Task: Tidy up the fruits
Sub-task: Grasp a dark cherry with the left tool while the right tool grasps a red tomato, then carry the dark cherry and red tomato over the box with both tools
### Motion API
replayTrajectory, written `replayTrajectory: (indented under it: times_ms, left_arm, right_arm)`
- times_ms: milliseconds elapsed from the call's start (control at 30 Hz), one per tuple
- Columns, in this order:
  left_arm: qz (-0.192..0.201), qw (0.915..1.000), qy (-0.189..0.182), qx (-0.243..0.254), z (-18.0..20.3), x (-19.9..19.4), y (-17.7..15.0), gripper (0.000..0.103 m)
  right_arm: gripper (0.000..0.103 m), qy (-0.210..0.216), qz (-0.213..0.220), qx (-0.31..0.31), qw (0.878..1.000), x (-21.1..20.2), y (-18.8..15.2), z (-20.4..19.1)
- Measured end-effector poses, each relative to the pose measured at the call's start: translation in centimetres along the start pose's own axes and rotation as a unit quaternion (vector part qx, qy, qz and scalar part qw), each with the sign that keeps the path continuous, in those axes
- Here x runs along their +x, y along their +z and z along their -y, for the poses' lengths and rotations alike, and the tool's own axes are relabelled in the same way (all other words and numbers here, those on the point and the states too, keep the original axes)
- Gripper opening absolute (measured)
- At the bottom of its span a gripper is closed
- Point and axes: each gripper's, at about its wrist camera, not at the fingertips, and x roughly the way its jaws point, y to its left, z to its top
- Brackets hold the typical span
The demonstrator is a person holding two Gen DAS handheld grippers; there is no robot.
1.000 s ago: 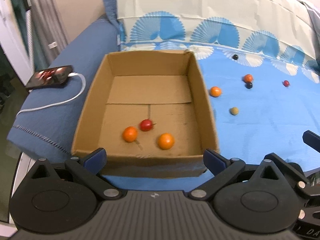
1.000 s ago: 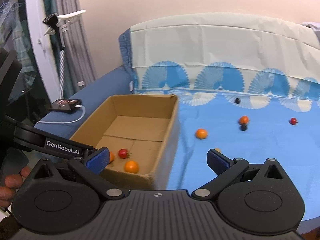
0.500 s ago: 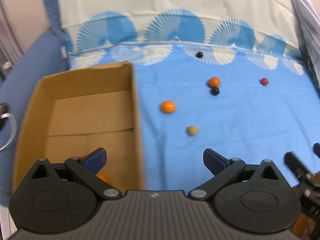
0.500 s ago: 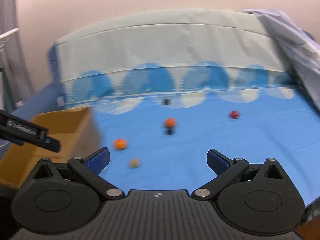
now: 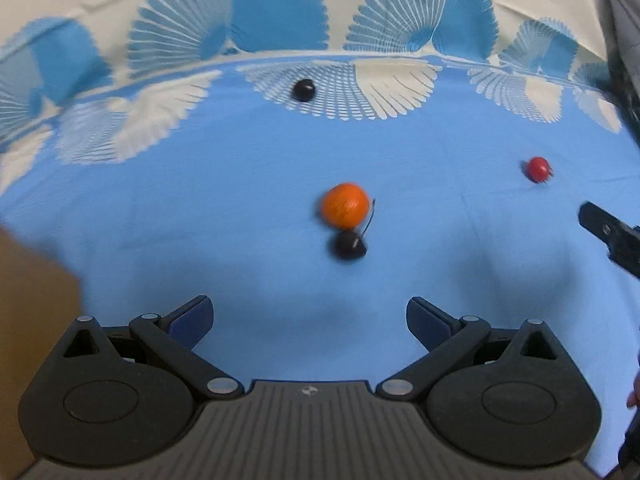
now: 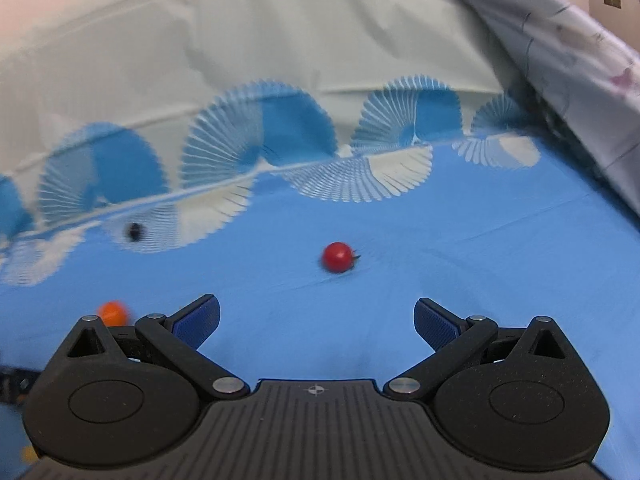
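My left gripper point(image 5: 310, 320) is open and empty above the blue cloth. Ahead of it lie an orange fruit point(image 5: 345, 205) and a dark cherry point(image 5: 349, 245) touching it. A second dark fruit point(image 5: 303, 90) lies farther back and a red fruit point(image 5: 537, 169) at the right. My right gripper point(image 6: 316, 320) is open and empty, with the red fruit point(image 6: 337, 257) just ahead of it. The orange fruit point(image 6: 113, 312) shows at its left, the far dark fruit point(image 6: 134, 232) behind. The cardboard box point(image 5: 32, 320) edge is at the left.
The blue cloth point(image 5: 200, 208) with fan pattern runs up a pale backrest point(image 6: 240, 60). A grey patterned fabric point(image 6: 560, 60) hangs at the right. Part of the right gripper point(image 5: 612, 236) shows at the left wrist view's right edge.
Both grippers have swung right, away from the box, and moved closer to the loose fruits. The box has nearly left both views. Both stay open.
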Motion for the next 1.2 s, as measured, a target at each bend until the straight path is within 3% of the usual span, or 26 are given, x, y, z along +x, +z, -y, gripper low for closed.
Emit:
replayTrajectory:
  times_ms: [167,333,400,433,500,533,600,867,1033,1200]
  left_arm:
    - [-0.017,0.9998,-0.01,-0.005,1.3,4.9,2.2,0.103]
    - [-0.036,0.9986,-0.029,-0.025,1.0,7.6,3.2,0.102]
    - [-0.036,0.9983,-0.031,-0.033,0.8,7.9,3.4,0.088]
    - [-0.026,0.9987,-0.024,-0.036,0.7,7.6,3.5,0.079]
    - [-0.017,0.9984,-0.037,-0.039,0.3,7.0,3.6,0.026]
    - [-0.025,0.9968,-0.059,-0.047,-0.1,6.9,3.6,0.027]
    - [-0.026,0.9956,-0.065,-0.062,-0.5,6.5,3.4,0.027]
    - [-0.011,0.9969,-0.067,-0.039,-0.6,2.3,1.6,0.027]
    - [-0.012,0.9953,-0.076,-0.059,-2.6,-2.7,-0.8,0.027]
    - [0.003,0.9961,-0.062,-0.062,-5.5,-9.5,-4.7,0.027]
  right_arm:
    - [0.102,-0.014,-0.011,-0.013,1.0,8.1,1.7,0.3]
    - [0.102,-0.025,-0.033,-0.019,0.999,13.0,1.8,0.6]
    - [0.102,-0.029,-0.028,-0.03,0.999,13.9,1.3,0.6]
    - [0.097,-0.024,-0.014,-0.035,0.999,13.7,1.1,0.6]
    - [0.063,-0.003,0.011,-0.052,0.999,12.8,0.7,0.5]
    - [0.036,0.001,0.013,-0.063,0.998,12.4,0.6,0.3]
    - [0.034,0.001,0.01,-0.066,0.998,11.9,0.6,0.3]
    - [0.034,0.003,0.025,-0.036,0.999,7.0,0.7,1.1]
    - [0.034,0.032,0.027,-0.026,0.999,0.7,-0.8,0.2]
    - [0.034,0.07,0.034,-0.029,0.997,-6.9,-3.4,-2.0]
